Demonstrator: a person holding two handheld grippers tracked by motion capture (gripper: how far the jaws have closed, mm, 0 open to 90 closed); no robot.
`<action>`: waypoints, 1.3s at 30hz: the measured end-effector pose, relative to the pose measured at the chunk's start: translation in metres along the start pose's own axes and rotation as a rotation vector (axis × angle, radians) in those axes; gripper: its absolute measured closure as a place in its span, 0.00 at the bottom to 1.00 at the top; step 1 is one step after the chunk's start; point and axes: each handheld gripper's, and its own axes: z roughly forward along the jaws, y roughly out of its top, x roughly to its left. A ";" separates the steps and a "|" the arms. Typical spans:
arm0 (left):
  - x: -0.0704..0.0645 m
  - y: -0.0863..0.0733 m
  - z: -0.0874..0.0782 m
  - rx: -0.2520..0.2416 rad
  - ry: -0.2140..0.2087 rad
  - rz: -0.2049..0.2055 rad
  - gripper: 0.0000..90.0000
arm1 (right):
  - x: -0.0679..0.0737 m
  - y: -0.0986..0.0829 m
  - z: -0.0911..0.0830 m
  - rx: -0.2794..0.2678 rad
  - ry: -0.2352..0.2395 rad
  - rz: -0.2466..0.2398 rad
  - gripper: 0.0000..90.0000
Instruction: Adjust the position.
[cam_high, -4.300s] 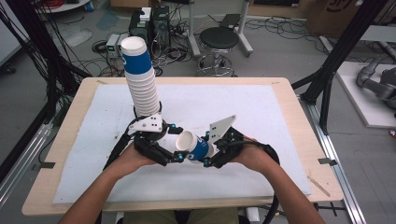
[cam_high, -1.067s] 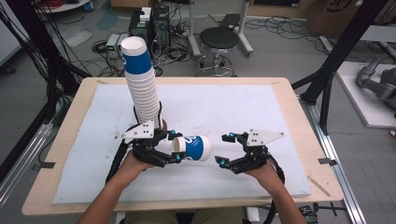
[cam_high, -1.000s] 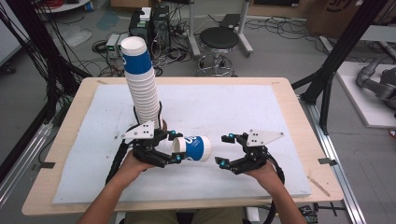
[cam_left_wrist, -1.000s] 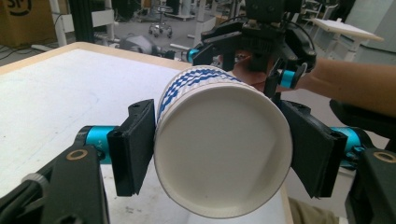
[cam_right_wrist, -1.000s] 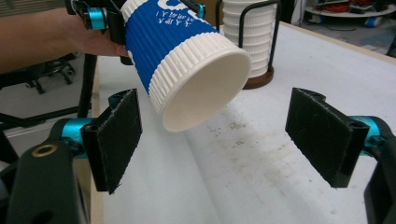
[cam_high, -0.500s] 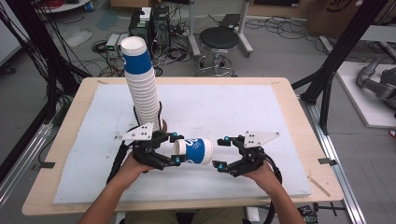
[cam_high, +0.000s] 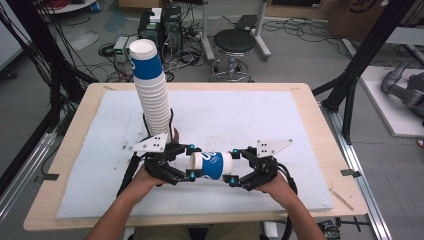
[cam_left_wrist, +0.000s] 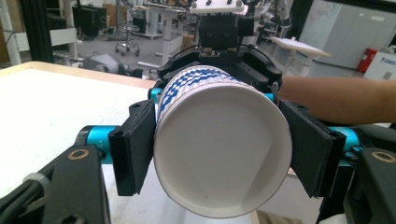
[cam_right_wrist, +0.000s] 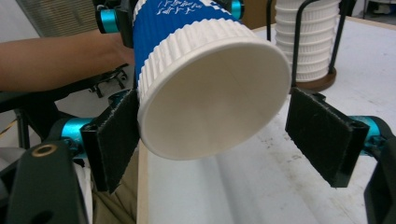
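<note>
High view: fixed overhead, facing 12 o'clock and down across the table (cam_high: 310, 130). Each gripper view looks close along its own jaws, toward the other. All three share the paper cup (cam_high: 212, 165) (cam_left_wrist: 219, 149) (cam_right_wrist: 205, 88).

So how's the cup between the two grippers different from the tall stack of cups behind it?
The cup lies sideways, off the table, the left gripper shut on one end and the right gripper open around the other; the stack of cups stands roughly upright on the table. The cup is single; the stack is many nested cups. On the stack, a blue band shows on the top cup alone. Both are ribbed white paper with blue bands.
</note>
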 end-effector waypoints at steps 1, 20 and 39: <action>0.000 0.000 0.000 -0.006 -0.005 0.000 0.34 | 0.001 0.000 0.000 0.001 -0.002 0.001 0.20; 0.000 -0.002 0.000 -0.008 -0.024 0.003 0.35 | 0.001 0.002 -0.002 -0.028 0.039 -0.022 0.30; -0.005 -0.003 0.004 0.134 0.099 -0.018 0.20 | 0.005 0.013 -0.007 0.056 -0.009 -0.075 0.34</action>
